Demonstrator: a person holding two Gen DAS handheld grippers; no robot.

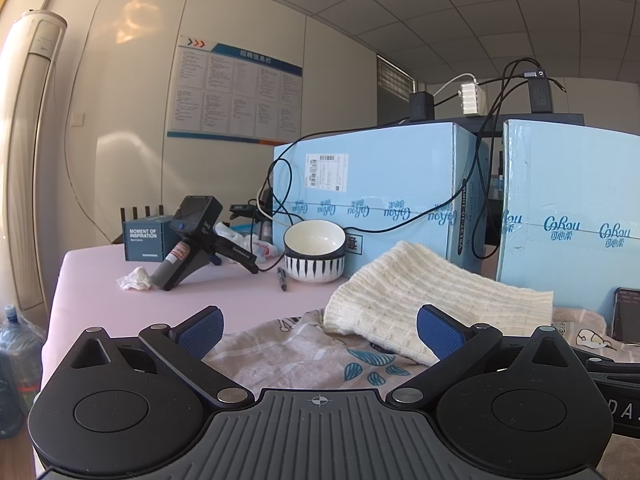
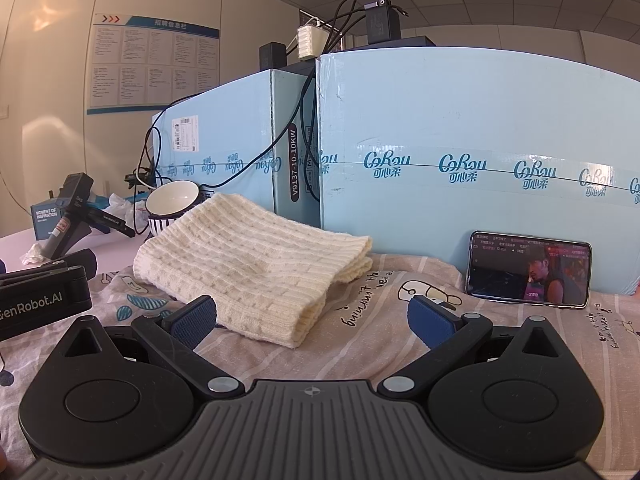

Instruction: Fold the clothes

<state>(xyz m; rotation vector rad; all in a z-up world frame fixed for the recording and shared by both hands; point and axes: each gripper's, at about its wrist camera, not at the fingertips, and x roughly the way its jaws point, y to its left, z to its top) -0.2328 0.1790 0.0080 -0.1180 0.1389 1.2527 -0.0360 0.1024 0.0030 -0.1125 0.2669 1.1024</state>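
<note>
A cream knitted garment (image 1: 432, 300) (image 2: 256, 260) lies folded in a thick rectangle on a patterned pinkish cloth (image 1: 304, 360) (image 2: 380, 340) spread on the table. My left gripper (image 1: 320, 330) is open, its blue pads (image 1: 200, 332) low over the cloth, just before the garment's near left edge. My right gripper (image 2: 312, 320) is open too, with the garment's near corner lying between its pads (image 2: 432, 322). Neither holds anything. The left gripper's black body (image 2: 36, 296) shows at the left edge of the right wrist view.
Two large light-blue cartons (image 1: 372, 196) (image 2: 480, 152) wall off the back, with cables and chargers on top. A phone (image 2: 528, 268) leans on the right carton. Stacked bowls (image 1: 314, 256), a pen (image 1: 282, 278), a spare gripper (image 1: 200, 240), crumpled tissue (image 1: 134, 278) and a small box (image 1: 146, 240) sit at left.
</note>
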